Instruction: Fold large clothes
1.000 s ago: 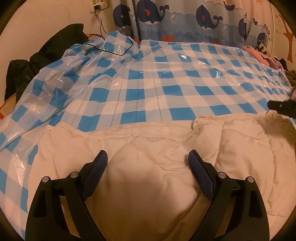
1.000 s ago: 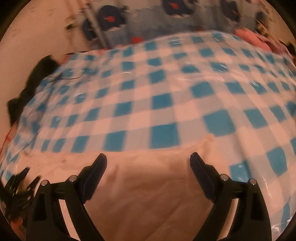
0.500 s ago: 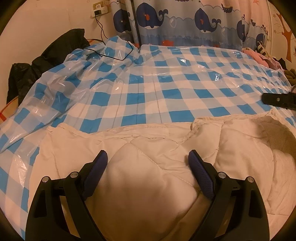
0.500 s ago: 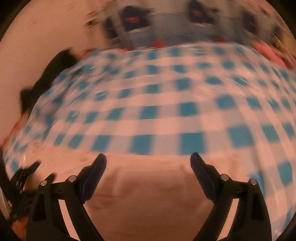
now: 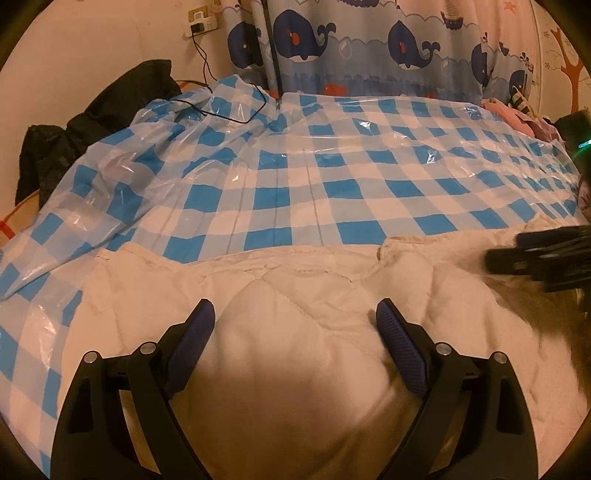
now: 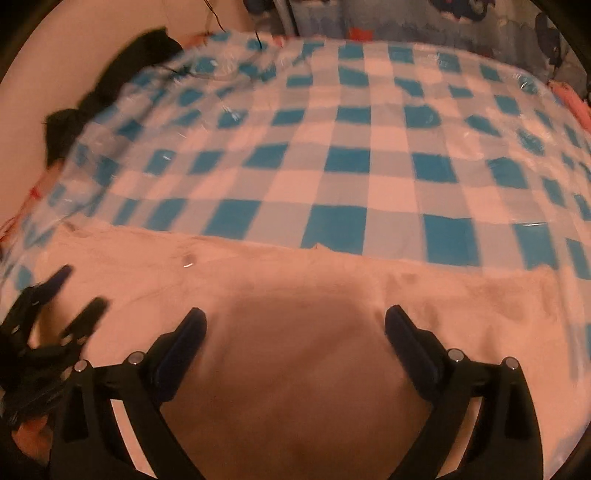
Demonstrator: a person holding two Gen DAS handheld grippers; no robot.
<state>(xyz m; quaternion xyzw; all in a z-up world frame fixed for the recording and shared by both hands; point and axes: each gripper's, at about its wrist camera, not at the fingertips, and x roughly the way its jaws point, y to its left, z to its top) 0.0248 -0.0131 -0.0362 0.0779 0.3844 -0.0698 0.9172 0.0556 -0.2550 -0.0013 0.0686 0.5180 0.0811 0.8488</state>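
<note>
Two sets of tongs are in view, one per hand, both angled down over the near edge of a bed. The left tongs (image 5: 295,325) stand wide apart with nothing between the blue ribbed pads (image 5: 400,350); they hover above the cream quilted garment (image 5: 295,369) and grip nothing. The right tongs (image 6: 295,332) are also spread wide and are opening further at this moment; only the flat cream fabric lies below the gap, and no pad presses on it.

The cream quilted garment lies spread across the near part of the blue-and-white checked plastic sheet (image 5: 332,177) that covers the bed. Its far hem runs side to side just beyond the tips of both tongs.

The left wrist view is sharp: it shows the stitched quilting, a rumpled fold in the hem, a whale-print curtain (image 5: 369,44), a wall socket with a black cable (image 5: 199,26), a black jacket (image 5: 99,122) at the left (heaped against the wall) and the right tongs entering at the right edge. The right wrist view is blurred; it shows the left tongs (image 6: 62,310) low at the left edge, over the garment's left part.
</note>
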